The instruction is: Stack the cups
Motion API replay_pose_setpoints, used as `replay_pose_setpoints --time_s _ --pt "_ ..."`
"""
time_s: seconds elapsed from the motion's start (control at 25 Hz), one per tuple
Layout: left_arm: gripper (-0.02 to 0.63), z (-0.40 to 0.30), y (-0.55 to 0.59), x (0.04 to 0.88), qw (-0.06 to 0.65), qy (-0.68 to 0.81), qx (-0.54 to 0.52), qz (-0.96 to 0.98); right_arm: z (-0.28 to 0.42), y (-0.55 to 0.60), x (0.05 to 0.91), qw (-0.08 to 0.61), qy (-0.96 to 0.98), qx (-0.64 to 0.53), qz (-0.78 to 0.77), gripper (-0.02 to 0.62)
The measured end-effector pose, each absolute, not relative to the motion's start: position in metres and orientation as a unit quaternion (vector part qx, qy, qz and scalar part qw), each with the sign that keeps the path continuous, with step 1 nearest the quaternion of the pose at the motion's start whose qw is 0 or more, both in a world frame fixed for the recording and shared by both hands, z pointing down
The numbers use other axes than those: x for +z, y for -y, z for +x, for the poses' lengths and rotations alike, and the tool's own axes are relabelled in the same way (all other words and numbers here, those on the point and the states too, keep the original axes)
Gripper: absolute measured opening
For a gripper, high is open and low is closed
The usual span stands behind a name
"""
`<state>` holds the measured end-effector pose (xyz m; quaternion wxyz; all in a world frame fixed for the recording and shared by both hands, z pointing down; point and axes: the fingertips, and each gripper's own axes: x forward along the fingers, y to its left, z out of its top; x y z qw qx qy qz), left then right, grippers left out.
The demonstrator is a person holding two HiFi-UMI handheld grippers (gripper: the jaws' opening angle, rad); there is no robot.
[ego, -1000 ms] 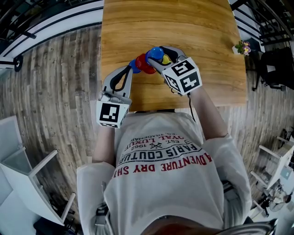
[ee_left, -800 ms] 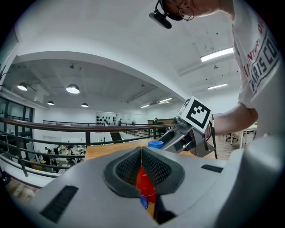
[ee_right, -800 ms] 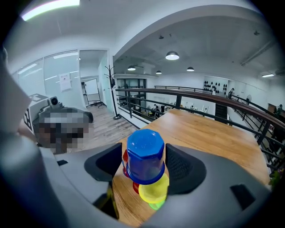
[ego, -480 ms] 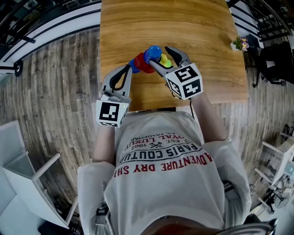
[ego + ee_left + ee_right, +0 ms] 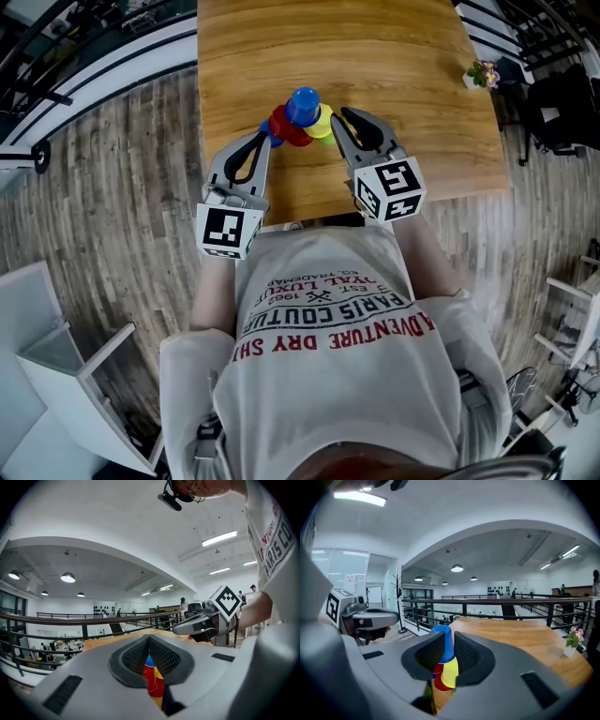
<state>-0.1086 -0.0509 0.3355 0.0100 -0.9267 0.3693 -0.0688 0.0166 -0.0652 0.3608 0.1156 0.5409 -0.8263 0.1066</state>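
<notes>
The cup stack stands on the wooden table (image 5: 394, 56) with a blue cup (image 5: 303, 104) on top, over a red cup (image 5: 284, 127) and a yellow cup (image 5: 322, 123). My right gripper (image 5: 345, 117) is just right of the stack and apart from it. Its jaws have just been closing to a narrow gap with nothing between them. In the right gripper view the blue cup (image 5: 441, 631) shows beyond that gripper (image 5: 449, 645). My left gripper (image 5: 265, 139) sits at the stack's left side with its jaws together. Through its slit (image 5: 149, 641) a strip of the cups (image 5: 153, 679) is visible.
A small flower pot (image 5: 483, 73) stands at the table's far right edge, also seen as the flower pot (image 5: 572, 640). The table's near edge runs just in front of the person's shirt. Plank floor lies on both sides, and a railing runs beyond the table.
The right gripper has drawn back from the stack toward the person, and its jaws went from wide to narrow. The blue cup stays on top. The left gripper has kept its place.
</notes>
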Motion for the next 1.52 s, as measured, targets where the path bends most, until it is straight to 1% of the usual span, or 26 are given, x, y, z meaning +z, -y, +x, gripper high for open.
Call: replay_pose_setpoints --time_s 0.08,0.32,0.64,1.04,1.52 --pt "0.017 -0.109 0.049 0.333 0.011 -0.368 -0.069 -0.927 0.022 0.061 0.359 0.111 0.822 0.095 0.551 0.062" --pt "0.017 -0.111 0.043 0.33 0.009 -0.362 -0.072 -0.929 0.03 0.048 0.346 0.057 0.826 0.071 0.557 0.029" --pt "0.017 -0.113 0.034 0.325 0.013 -0.355 -0.068 -0.932 0.028 0.036 0.342 0.063 0.824 0.047 0.561 0.028" --pt "0.017 -0.121 0.027 0.325 0.016 -0.357 -0.069 -0.932 0.02 0.025 0.349 0.081 0.821 0.055 0.563 0.028" --pt "0.017 -0.125 0.026 0.324 0.016 -0.357 -0.067 -0.932 0.019 0.023 0.347 0.063 0.817 0.063 0.57 0.028"
